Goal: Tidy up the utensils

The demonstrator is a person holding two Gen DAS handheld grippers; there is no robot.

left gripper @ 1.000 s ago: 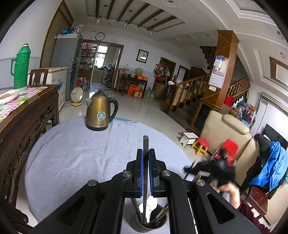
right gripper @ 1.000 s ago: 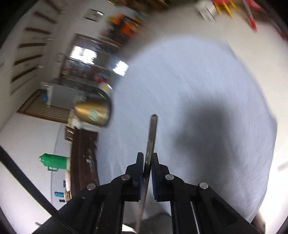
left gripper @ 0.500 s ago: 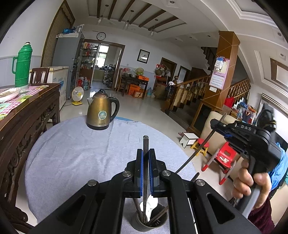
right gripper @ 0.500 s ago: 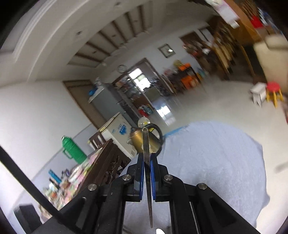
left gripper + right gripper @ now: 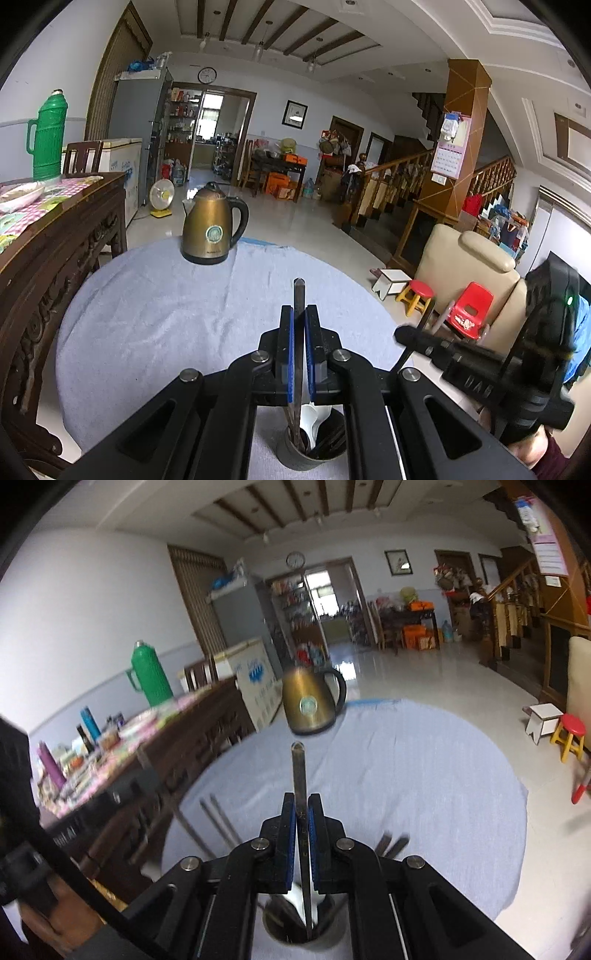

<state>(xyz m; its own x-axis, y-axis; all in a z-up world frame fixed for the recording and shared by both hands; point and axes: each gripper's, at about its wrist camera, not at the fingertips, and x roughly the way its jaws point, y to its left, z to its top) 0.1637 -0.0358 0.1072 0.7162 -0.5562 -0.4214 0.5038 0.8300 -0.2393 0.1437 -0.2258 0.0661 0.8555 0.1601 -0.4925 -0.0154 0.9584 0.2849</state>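
A metal cup [image 5: 312, 452] holding the utensils is seen standing at the near edge of the round table [image 5: 155, 317], which is covered by a pale grey-blue cloth. A white spoon [image 5: 314, 421] and several dark sticks are seen inside the cup, leaning against its rim.

In the left wrist view, a flat dark utensil [image 5: 298, 302] is gripped upright by the left tongs [image 5: 299, 345], whose blue pads are pressed together on it. Its lower end reaches down into the cup, while its upper tip stands above the pads.

In the right wrist view, a second slim metal utensil [image 5: 300, 775] is clamped between the pads of the right tongs [image 5: 302, 834]. Its lower end is pointed into the mouth of the same cup [image 5: 295, 936], just in front of the white spoon [image 5: 295, 897]; whether it touches the bottom cannot be told. The right tongs are also seen in the left view, at the right edge, held by a hand [image 5: 528, 448] in a dark red sleeve.

A brass-coloured kettle [image 5: 212, 229] is set at the far edge of the table, well apart from the cup. A dark carved sideboard [image 5: 48, 236] is placed beside the table on the left, and a green flask [image 5: 46, 134] is stood on it. A red stool [image 5: 419, 293] and a red chair [image 5: 471, 314] are seen on the floor to the right.
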